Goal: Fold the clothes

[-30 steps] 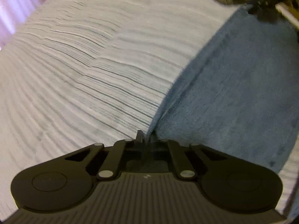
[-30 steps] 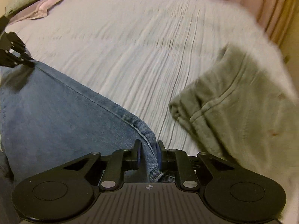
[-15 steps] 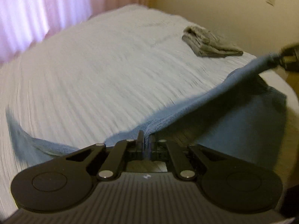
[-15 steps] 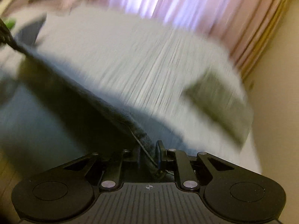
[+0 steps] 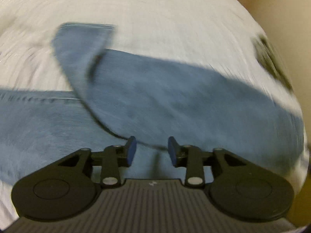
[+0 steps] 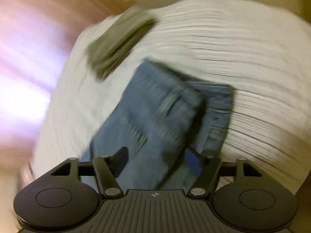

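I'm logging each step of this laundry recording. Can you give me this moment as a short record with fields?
surface: bed with pale ribbed cover
garment in work: blue jeans, lying on the bed, one leg crossing the other
other garment: folded olive-grey garment, apart from the jeans
left gripper: jaws opening, pads not pressing on denim
right gripper: jaws opening, denim between them but not clamped
image quality: both views motion-blurred

I see my white ribbed bedspread (image 6: pixel 243 44) and a pink curtain (image 6: pixel 21 58) glowing beside the cream wall (image 5: pixel 287 9)
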Tool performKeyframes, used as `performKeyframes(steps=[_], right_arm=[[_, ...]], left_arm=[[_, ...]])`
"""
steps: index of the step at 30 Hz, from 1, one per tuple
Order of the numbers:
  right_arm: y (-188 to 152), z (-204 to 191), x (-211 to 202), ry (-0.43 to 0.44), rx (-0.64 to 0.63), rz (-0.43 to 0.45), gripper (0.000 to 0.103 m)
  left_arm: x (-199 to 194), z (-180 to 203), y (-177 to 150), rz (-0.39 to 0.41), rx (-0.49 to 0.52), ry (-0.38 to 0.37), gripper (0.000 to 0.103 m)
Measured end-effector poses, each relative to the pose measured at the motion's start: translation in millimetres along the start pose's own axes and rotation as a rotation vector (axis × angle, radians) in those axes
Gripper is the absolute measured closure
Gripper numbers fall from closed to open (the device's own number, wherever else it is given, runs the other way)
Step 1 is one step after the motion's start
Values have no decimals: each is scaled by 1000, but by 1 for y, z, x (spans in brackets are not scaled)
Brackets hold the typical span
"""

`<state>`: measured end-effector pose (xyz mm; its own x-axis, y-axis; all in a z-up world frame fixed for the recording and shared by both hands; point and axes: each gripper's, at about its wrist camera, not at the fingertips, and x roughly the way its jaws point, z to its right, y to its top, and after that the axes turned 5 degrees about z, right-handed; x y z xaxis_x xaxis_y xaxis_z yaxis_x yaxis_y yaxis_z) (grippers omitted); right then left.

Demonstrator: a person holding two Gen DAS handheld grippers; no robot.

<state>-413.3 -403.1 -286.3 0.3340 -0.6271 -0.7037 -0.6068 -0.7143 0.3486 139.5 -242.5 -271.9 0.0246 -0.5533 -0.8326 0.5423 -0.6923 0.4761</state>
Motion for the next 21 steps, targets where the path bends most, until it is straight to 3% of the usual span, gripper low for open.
performKeyframes(steps=[5, 12, 14, 15, 16, 17, 18, 21], right_arm=[[11, 17, 13, -13, 77, 44, 37], [20, 38, 28, 13, 152, 73, 37], [23, 41, 32, 15, 169, 81, 38], [25, 41, 34, 24, 173, 87, 55], [28, 42, 36, 30, 171, 86, 67], [32, 41, 38, 13, 160, 74, 72], [35, 38, 36, 16, 138, 73, 84], [44, 26, 15, 62, 64, 98, 89]], left_arm=[[2, -40, 5, 55, -253, 77, 61], [20, -55, 18, 86, -316, 175, 53], [26, -61, 20, 99, -329, 178, 59], [30, -63, 21, 101, -332, 177, 68], [32, -65, 23, 102, -333, 170, 92], [32, -66, 24, 104, -331, 162, 103], [31, -66, 25, 108, -329, 154, 103], [10, -61, 28, 182, -270, 145, 103]])
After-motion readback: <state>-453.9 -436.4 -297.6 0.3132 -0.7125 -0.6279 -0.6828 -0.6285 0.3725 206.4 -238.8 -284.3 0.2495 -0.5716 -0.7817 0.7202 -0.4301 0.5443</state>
